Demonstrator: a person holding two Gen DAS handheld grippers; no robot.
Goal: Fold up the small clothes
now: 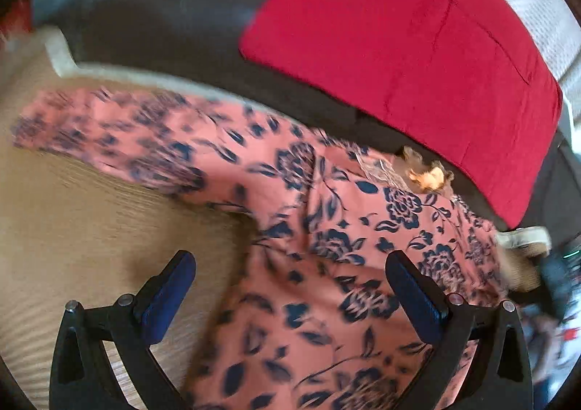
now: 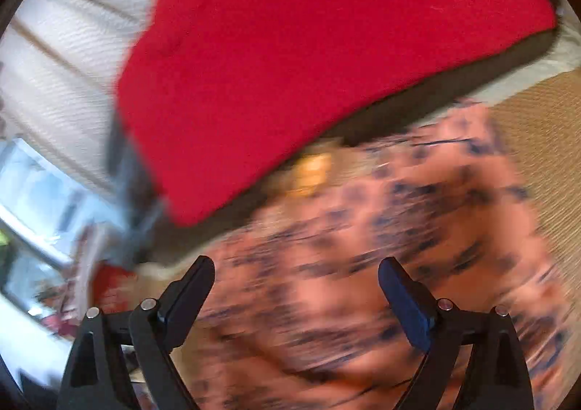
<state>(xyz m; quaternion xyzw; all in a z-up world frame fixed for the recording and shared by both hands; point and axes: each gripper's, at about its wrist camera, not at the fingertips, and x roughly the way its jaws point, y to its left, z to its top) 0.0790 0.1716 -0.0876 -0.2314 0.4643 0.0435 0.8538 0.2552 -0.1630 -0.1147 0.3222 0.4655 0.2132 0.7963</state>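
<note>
A: Where's the left wrist cam looking from?

B: Sits just behind its own two fingers point(image 1: 183, 272), which poke in at the frame's bottom L and R corners. Tilted down, close over the floral garment point(image 1: 326, 246) on the woven mat point(image 1: 72, 221). Red cushion point(image 1: 399, 47) fills upper right.

A: And the right wrist cam?

B: Same setup, fingers point(image 2: 399, 286) at the bottom, also close, but heavily blurred. Red cushion point(image 2: 308, 65) takes the top centre, garment point(image 2: 381, 246) lower right, window at far left.

A: Overlap?

B: Both catch the cushion, the garment, the mat point(image 2: 544, 127) and its pale border.
</note>
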